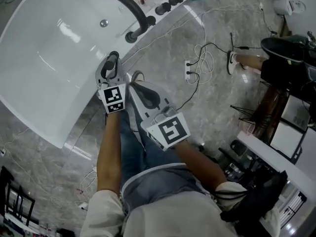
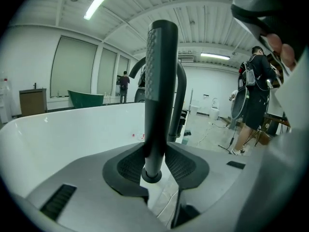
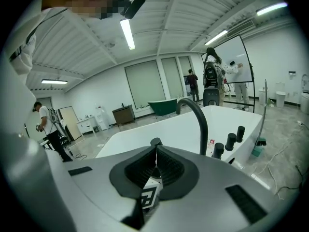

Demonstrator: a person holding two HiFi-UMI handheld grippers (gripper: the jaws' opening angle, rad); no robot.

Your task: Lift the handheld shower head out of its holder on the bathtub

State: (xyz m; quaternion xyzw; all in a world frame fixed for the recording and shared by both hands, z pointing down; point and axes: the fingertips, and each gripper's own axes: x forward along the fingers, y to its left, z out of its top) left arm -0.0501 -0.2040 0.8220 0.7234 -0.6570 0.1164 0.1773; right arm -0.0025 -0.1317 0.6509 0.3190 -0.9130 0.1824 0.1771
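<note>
**Grip is on – now for the lift**

The left gripper (image 2: 155, 149) has the shower head (image 2: 161, 81) pinched between its pads, low on the black handle, which stands upright at the tub's (image 1: 34, 117) near edge with the faucet (image 1: 123, 1) just behind it. A dark collar (image 2: 151, 176) rings the handle's foot. Whether that foot sits in the holder or has cleared it, I can't tell from here. My read is that the grasp is made and the pull-out is the step in hand.

Next move, as I judge it, is a straight rise along the handle's own line, with no tilt, so the foot slides free rather than binding. The squeeze has to be firm enough that the smooth handle doesn't slip through.

As for pose, the left forearm reaches forward from the body to the tub's edge, the gripper dipping a little below level with its jaws on either side of the handle. The right gripper (image 3: 155, 151) hangs just beside and behind it, off the tub, jaws pressed together with nothing between them. It aims the same way and plays no part in the hold.
</note>
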